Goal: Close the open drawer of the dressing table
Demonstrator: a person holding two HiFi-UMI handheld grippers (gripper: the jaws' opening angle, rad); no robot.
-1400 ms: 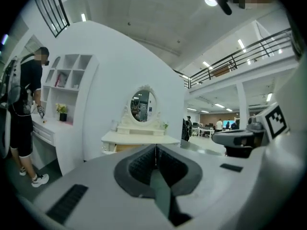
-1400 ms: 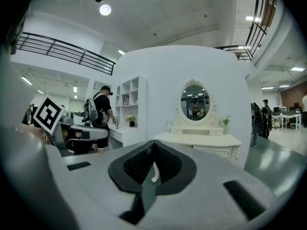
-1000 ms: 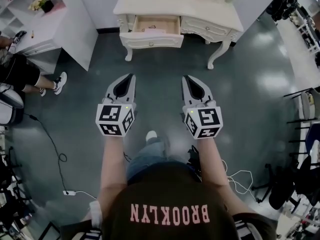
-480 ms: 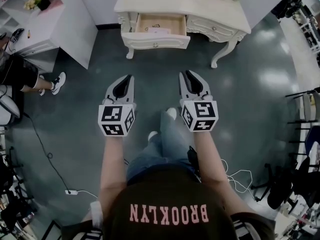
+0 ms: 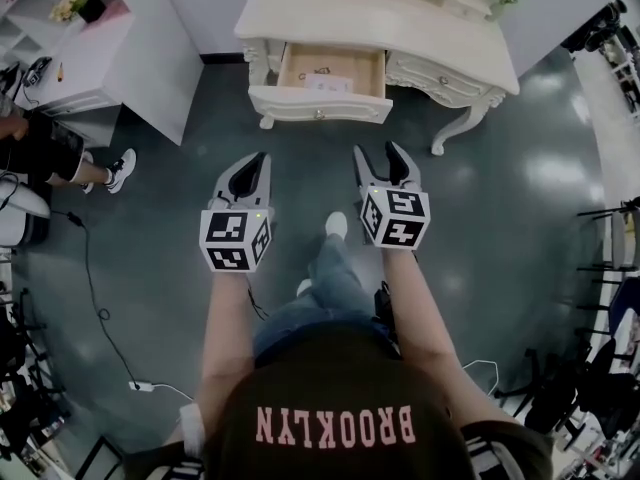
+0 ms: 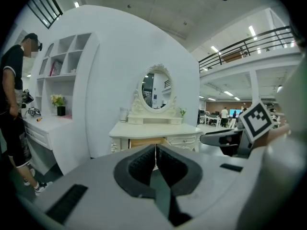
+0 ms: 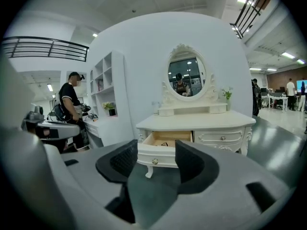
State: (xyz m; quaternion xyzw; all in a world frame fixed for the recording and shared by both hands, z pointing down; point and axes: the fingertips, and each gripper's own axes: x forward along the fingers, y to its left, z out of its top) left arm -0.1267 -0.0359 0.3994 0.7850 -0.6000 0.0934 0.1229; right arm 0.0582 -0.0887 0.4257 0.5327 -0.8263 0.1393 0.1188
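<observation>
A cream dressing table (image 5: 440, 30) stands at the top of the head view, its left drawer (image 5: 322, 103) pulled out and showing a wooden inside. In the right gripper view the drawer (image 7: 157, 155) with its round knob lies straight ahead between the jaws, some way off. My right gripper (image 5: 387, 155) hovers over the floor short of the drawer; its jaws are opening, with nothing between them. My left gripper (image 5: 253, 160) hangs level with it to the left, its jaws shut together and empty. In the left gripper view the table (image 6: 153, 128) shows beyond the closed tips.
A white shelf unit (image 5: 120, 48) with a small plant stands left of the table. A person (image 5: 45, 153) stands by it at the left edge. Cables (image 5: 100, 308) trail on the dark floor at the left. Chairs and racks (image 5: 610, 268) crowd the right edge.
Both grippers and the person holding them have moved toward the dressing table, which now sits nearer. The right gripper's jaws have spread apart from shut.
</observation>
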